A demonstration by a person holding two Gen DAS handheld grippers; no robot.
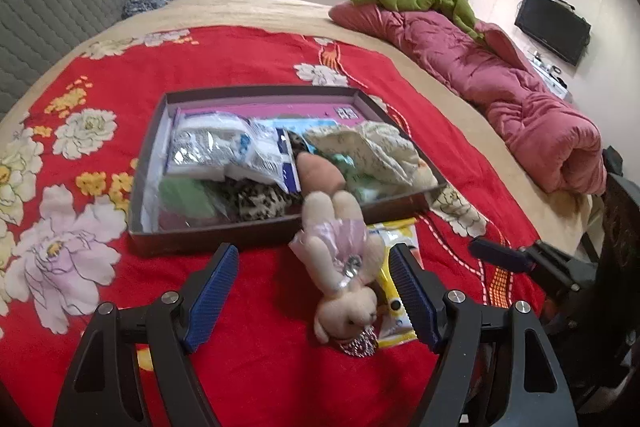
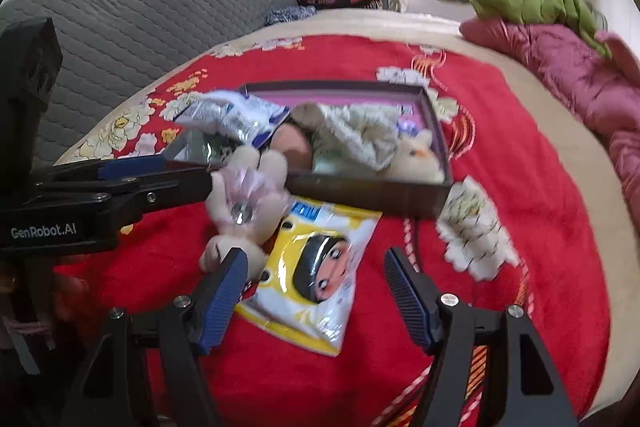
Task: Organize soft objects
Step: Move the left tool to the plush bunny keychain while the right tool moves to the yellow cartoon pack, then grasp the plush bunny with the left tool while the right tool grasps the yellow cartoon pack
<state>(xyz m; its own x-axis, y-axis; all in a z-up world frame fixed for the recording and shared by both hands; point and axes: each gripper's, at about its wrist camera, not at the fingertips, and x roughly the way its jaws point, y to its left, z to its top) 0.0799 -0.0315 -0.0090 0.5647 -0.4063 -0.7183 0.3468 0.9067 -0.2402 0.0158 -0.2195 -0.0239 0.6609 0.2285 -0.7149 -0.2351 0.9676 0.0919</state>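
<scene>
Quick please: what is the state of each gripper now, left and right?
Left gripper: open, holds nothing; the plush bunny lies between its fingers.
Right gripper: open, holds nothing, above the yellow packet.

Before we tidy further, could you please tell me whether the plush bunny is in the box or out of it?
Out: the plush bunny lies on the red bedspread, legs against the brown box, partly over the yellow packet.

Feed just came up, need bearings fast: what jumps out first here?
A plush bunny in a pink dress lies on the red floral bedspread, overlapping a yellow packet. Just beyond it sits a shallow brown box crammed with packets and soft items. Both hand-held grippers, left and right, hover open.
</scene>
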